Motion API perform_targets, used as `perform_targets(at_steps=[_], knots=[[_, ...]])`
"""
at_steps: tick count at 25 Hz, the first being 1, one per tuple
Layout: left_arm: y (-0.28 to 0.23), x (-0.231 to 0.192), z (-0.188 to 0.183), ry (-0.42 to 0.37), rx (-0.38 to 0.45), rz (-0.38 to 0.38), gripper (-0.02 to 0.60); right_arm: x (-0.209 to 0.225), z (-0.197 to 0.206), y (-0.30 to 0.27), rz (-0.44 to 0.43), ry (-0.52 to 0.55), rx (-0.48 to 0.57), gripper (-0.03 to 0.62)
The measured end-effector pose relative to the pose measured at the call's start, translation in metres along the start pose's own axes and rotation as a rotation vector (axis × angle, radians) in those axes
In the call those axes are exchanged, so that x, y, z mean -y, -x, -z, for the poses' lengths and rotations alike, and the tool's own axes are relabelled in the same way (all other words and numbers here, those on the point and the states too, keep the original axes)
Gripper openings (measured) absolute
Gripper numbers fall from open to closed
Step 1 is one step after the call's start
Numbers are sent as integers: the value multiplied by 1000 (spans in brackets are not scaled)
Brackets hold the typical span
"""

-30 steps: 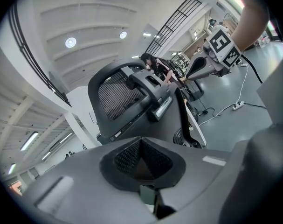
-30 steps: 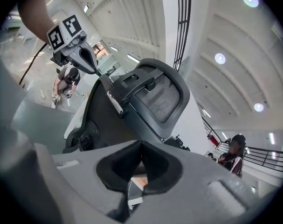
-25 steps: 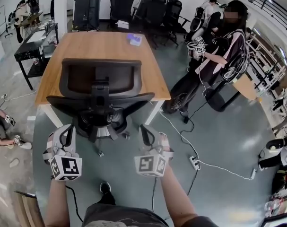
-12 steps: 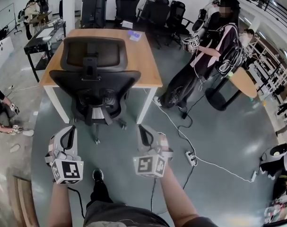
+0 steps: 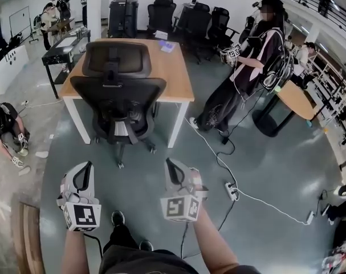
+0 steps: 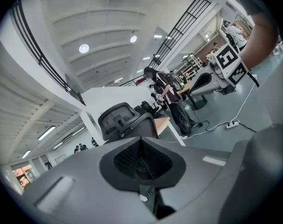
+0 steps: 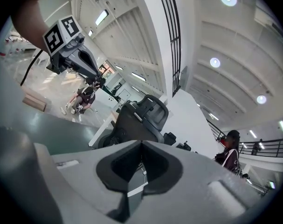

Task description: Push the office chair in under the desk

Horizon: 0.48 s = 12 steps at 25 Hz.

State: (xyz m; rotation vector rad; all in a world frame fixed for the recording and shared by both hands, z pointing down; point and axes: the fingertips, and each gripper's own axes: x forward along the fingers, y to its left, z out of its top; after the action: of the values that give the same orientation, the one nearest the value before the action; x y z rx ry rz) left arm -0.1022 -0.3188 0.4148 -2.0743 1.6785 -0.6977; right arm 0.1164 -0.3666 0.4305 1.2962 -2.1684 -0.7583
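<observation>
The black mesh-backed office chair stands at the near side of the light wooden-topped table with white legs, its backrest rising close against the table's edge and its wheeled base on the grey floor below. Both hand-held tools hang low in front of the person and well apart from the chair, the left tool and the right tool each with its jaws pressed together and nothing between them. A person in dark clothes stands off to the right of the table, and a white power strip with its cable lies on the floor near the right tool.
</observation>
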Motion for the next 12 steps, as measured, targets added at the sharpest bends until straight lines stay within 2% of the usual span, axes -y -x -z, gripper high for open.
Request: perform_targets(at_steps=[7, 12], knots=[[19, -4, -22, -10, 19, -21, 14, 2, -10, 17, -7, -13, 33, -8], [27, 5, -33, 14, 52, 2, 14, -5, -19, 27, -22, -42, 26, -8]])
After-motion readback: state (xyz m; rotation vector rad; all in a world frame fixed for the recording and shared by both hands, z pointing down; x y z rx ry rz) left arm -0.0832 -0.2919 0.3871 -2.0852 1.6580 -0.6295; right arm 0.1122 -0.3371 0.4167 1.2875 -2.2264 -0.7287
